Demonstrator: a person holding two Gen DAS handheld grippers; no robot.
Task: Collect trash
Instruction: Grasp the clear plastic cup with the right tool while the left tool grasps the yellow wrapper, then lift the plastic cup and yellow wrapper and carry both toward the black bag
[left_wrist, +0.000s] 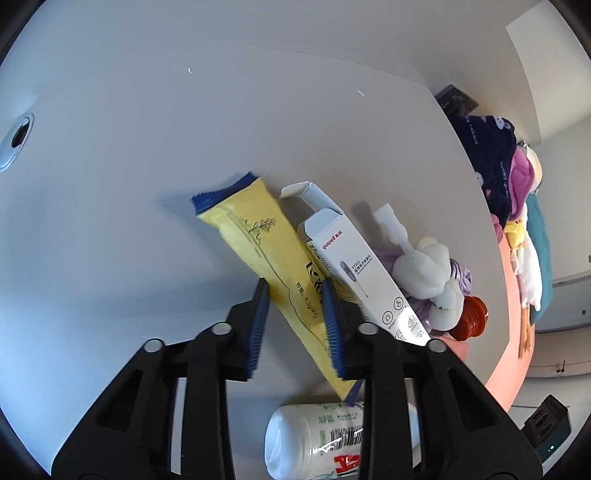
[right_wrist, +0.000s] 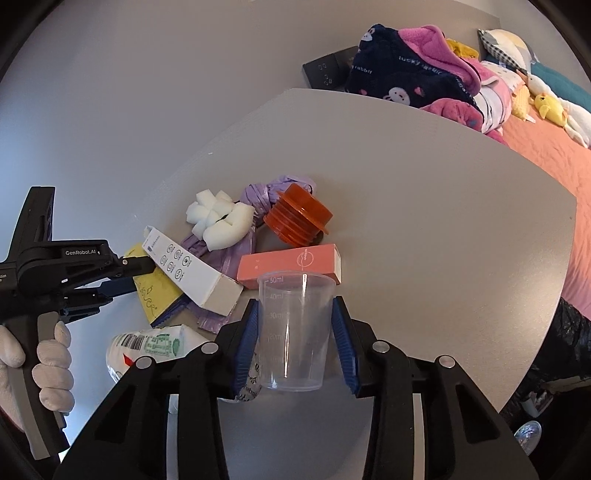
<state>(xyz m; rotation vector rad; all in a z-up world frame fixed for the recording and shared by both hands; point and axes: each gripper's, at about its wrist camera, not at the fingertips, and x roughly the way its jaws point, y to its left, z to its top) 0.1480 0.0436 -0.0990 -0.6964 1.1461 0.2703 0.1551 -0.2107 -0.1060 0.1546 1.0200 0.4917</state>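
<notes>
My left tongs (left_wrist: 295, 306) straddle the yellow wrapper (left_wrist: 269, 266), one blue pad on each long edge, the jaws apart with a sliver of table (left_wrist: 147, 166) still showing on the left side; I judge they are not pinching it yet. The wrapper's long axis runs straight ahead and slightly left from the tongs, its blue crimped end far from me and its other end passing under my fingers toward the white bottle (left_wrist: 317, 439) lying beneath the wrist. Crossing that axis is what matters: closing squeezes the wrapper across its narrow width, which should work if I keep clear of the white thermometer box (left_wrist: 354, 258) lying just beside it on the right, touching or nearly so.

My right tongs (right_wrist: 295, 332) frame the clear measuring cup (right_wrist: 295, 332), which stands upright between the pads. I cannot tell whether the pads press its wall or only flank it. Behind the cup lie the pink box (right_wrist: 291, 266), the orange ribbed cap (right_wrist: 299, 218), white foam (right_wrist: 221, 221) and a purple bag (right_wrist: 236, 254), all crowded together in the middle of the table.

The left hand is nearer the wrapper, the right nearer the cup.
</notes>
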